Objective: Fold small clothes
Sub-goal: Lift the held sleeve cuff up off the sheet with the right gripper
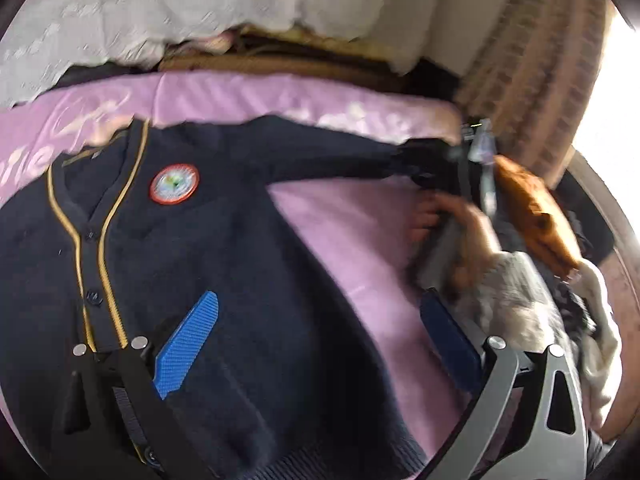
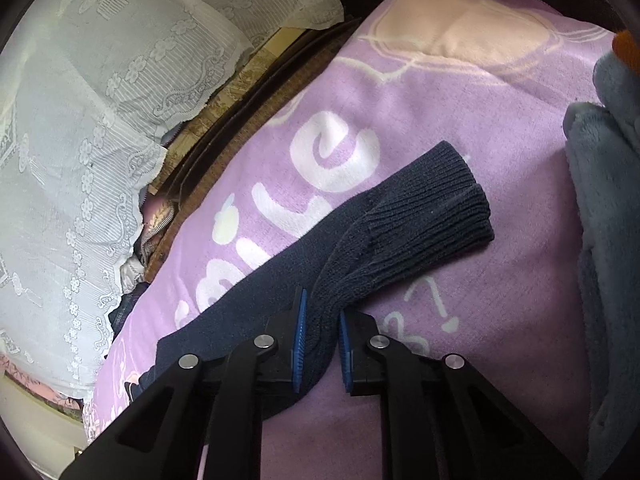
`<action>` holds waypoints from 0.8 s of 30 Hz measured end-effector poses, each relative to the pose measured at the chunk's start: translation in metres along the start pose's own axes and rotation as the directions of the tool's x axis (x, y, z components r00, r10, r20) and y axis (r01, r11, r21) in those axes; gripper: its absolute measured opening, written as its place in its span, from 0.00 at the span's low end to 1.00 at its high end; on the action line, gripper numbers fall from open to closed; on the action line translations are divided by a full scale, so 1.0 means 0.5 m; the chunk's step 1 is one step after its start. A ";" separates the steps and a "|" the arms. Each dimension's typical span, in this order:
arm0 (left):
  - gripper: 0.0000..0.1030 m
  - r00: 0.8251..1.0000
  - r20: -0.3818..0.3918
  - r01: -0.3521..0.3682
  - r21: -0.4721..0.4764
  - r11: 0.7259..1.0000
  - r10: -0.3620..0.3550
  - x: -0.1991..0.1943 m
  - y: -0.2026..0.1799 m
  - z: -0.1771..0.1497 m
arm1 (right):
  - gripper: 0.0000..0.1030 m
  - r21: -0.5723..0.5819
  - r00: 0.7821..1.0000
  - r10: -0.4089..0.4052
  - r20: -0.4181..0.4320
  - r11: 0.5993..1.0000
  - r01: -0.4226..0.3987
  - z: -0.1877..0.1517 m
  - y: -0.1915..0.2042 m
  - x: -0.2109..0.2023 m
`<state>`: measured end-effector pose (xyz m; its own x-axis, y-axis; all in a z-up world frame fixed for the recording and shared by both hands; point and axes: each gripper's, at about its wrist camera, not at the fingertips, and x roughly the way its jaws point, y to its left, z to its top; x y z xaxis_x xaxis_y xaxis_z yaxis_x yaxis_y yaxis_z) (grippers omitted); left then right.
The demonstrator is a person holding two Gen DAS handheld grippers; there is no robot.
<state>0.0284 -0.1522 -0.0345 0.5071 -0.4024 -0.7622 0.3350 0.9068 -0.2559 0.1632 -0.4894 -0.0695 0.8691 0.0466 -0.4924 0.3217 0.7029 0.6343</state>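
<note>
A navy cardigan (image 1: 208, 248) with yellow trim and a round red-rimmed badge (image 1: 174, 184) lies flat on a lilac blanket (image 1: 340, 232). My left gripper (image 1: 320, 340) hovers over the cardigan's body, open wide, with nothing pressed between its blue pads (image 1: 188, 344). One sleeve stretches out to the right. In the right wrist view my right gripper (image 2: 322, 340) is shut on that sleeve (image 2: 384, 248) a little behind its ribbed cuff (image 2: 440, 204), and the fabric bunches between the pads. From the left wrist view the right gripper (image 1: 476, 160) and a hand (image 1: 440, 216) appear blurred at the sleeve's end.
White lace fabric (image 2: 80, 140) hangs beyond the blanket's far edge, above a brown wooden edge (image 2: 240, 92). A grey-blue fleece item (image 2: 608, 208) lies on the blanket's right side. An orange cloth (image 1: 532, 216) and more piled clothes (image 1: 520, 300) sit at the right.
</note>
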 end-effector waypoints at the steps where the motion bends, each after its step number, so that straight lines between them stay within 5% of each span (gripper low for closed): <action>1: 0.95 0.994 -0.090 -0.064 -0.003 0.998 0.063 0.051 0.008 0.004 | 0.14 0.002 1.000 0.000 -0.003 1.000 0.000 0.000 -0.001 0.000; 3: 0.96 0.976 -0.169 -0.134 0.054 0.990 0.141 0.103 0.012 -0.020 | 0.14 0.014 1.000 0.000 -0.012 1.000 0.000 0.000 -0.003 0.004; 5: 0.96 0.965 -0.079 -0.234 0.187 0.954 0.252 0.118 -0.040 -0.039 | 0.14 0.025 1.000 0.006 -0.010 1.000 -0.006 0.002 -0.004 0.005; 9: 0.95 0.972 -0.008 -0.227 0.196 0.954 0.233 0.078 -0.069 -0.002 | 0.14 -0.002 0.999 0.028 0.038 1.000 -0.028 0.006 0.011 -0.013; 11: 0.96 0.958 0.060 -0.288 0.203 0.936 0.282 0.070 -0.093 0.024 | 0.14 -0.022 0.999 0.024 0.049 0.999 -0.022 0.008 0.021 -0.016; 12: 0.96 0.949 0.042 -0.314 0.221 0.923 0.313 0.089 -0.096 0.029 | 0.14 -0.036 0.999 0.000 0.040 0.999 0.001 0.008 0.024 -0.011; 14: 0.96 0.933 -0.175 -0.266 0.250 0.931 0.314 0.193 -0.091 0.024 | 0.14 -0.018 0.999 -0.046 -0.023 0.999 0.045 0.004 0.012 0.013; 15: 0.96 0.949 -0.154 -0.242 0.200 0.950 0.274 0.191 -0.078 0.034 | 0.13 0.015 0.999 -0.032 -0.040 0.999 0.032 0.004 -0.002 0.020; 19: 0.96 0.963 -0.080 -0.243 0.151 0.958 0.257 0.138 -0.061 0.103 | 0.25 0.138 0.999 0.043 -0.006 0.990 -0.042 0.018 -0.035 0.000; 24: 0.96 0.941 -0.036 -0.335 0.045 0.941 0.336 0.167 -0.011 0.222 | 0.32 0.187 0.996 0.038 0.078 0.981 -0.052 0.030 -0.046 -0.009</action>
<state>0.1568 -0.2049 -0.0307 0.5611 -0.0691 -0.8248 0.1815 0.9825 0.0412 0.1576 -0.5166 -0.0730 0.9074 0.0174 -0.4200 0.3409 0.5541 0.7595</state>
